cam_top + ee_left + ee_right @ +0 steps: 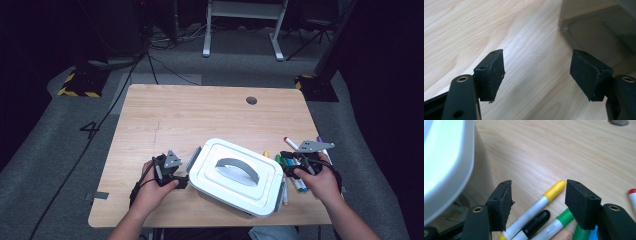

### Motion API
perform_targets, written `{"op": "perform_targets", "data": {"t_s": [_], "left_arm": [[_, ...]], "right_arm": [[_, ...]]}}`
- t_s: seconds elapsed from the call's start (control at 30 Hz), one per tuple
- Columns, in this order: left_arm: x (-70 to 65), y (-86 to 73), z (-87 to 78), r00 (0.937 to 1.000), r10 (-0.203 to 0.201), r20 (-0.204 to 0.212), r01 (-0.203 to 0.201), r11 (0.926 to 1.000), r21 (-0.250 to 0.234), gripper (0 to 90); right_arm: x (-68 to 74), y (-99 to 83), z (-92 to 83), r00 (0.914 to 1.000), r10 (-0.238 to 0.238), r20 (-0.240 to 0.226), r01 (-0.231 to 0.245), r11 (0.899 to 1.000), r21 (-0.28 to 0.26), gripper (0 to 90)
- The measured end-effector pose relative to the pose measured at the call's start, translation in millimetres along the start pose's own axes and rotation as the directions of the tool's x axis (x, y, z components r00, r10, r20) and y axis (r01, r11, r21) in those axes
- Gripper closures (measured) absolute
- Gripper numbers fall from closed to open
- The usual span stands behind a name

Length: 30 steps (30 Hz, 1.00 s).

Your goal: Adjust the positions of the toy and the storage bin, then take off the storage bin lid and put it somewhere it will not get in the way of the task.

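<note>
Box (235, 175) sits near the table's (200, 110) front edge, lid on, handle (239, 169) up; it's the landmark here. Markers (295, 172) lie in a loose heap just right of the box, some tucked against its wall.

L gripper (537, 75): jaws apart, nothing btwn them, bare wood below, box corner at upper right of its view; in the high view it sits just left of the box by the side latch (194, 159). R gripper (537, 203): jaws wide, hanging over the heap, pads not pressing anything. Yellow marker (541, 202) lies in the gap, black marker (536, 220) and green marker (564, 218) crowd beside it.

Risks, as I judge them:
- Closing now likely pinches two markers at once, or clips the yellow cap only, so it pivots and drops.
- Round barrels roll; a nudge could send some under the box or off the front edge.
- R jaw close to box wall: a sideways move may bump the box.
- L jaws empty, so the box isn't steadied if pushed.
</note>
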State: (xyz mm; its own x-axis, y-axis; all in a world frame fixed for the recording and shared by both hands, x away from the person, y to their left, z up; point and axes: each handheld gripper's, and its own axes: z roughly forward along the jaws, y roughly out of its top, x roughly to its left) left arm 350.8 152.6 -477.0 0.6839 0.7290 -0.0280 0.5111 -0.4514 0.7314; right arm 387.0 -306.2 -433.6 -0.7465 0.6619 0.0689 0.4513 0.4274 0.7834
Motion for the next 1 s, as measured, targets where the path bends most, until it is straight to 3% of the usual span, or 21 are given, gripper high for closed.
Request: {"op": "perform_targets", "data": {"t_s": [0.1,0.17,0.3,0.47,0.57,0.67,0.77,0.83,0.93,1.0], "left_arm": [[5.4,-4.0,-5.9,0.9996,-0.021,-0.018,0.021,0.9998,0.004,27.9],[12.6,-12.0,-14.5,0.9981,-0.038,-0.049,0.039,0.999,0.021,27.8],[16.6,-28.4,-23.7,0.9958,-0.063,-0.067,0.066,0.997,0.041,27.2],[21.7,-45.4,-29.4,0.9918,-0.072,-0.106,0.08,0.994,0.075,26.4],[25.6,-49.4,-26.4,0.987,-0.094,-0.13,0.105,0.9909,0.084,25.7],[28.1,-54.1,-24.2,0.9842,-0.12,-0.129,0.13,0.9892,0.068,22.4],[29.2,-55.5,-23.4,0.9835,-0.117,-0.138,0.125,0.9907,0.053,21.6],[28.5,-56.8,-22.7,0.983,-0.117,-0.141,0.124,0.9915,0.04,19.9],[28.6,-57.2,-22.5,0.9835,-0.116,-0.139,0.123,0.9917,0.038,19.7],[28.6,-57.2,-22.4,0.9835,-0.117,-0.138,0.123,0.9917,0.038,19.6]], "right_arm": [[-1.4,7.8,-6.4,1.0,0.007,0.005,-0.007,1.0,-0.001,37.7],[-3.1,21.6,-16.8,0.9999,0.015,0.003,-0.015,1.0,-0.013,36.6],[1.2,41.1,-28.8,0.9999,0.004,-0.011,-0.005,0.999,-0.037,32.9],[18.8,61.6,-35.2,0.9977,-0.03,-0.06,0.028,0.999,-0.047,24.8],[36.8,71.0,-33.2,0.994,-0.063,-0.089,0.058,0.997,-0.05,26.9],[57.3,79.6,-29.6,0.9864,-0.105,-0.127,0.1,0.994,-0.045,33.1],[77.1,86.8,-25.6,0.969,-0.179,-0.17,0.18,0.984,-0.012,45.5],[90.0,89.4,-20.8,0.9577,-0.179,-0.225,0.179,0.984,-0.023,50.0],[104.2,92.7,-14.1,0.9483,-0.207,-0.241,0.206,0.978,-0.029,51.5],[110.5,94.4,-10.1,0.9481,-0.2,-0.247,0.204,0.979,-0.01,53.8]]}}
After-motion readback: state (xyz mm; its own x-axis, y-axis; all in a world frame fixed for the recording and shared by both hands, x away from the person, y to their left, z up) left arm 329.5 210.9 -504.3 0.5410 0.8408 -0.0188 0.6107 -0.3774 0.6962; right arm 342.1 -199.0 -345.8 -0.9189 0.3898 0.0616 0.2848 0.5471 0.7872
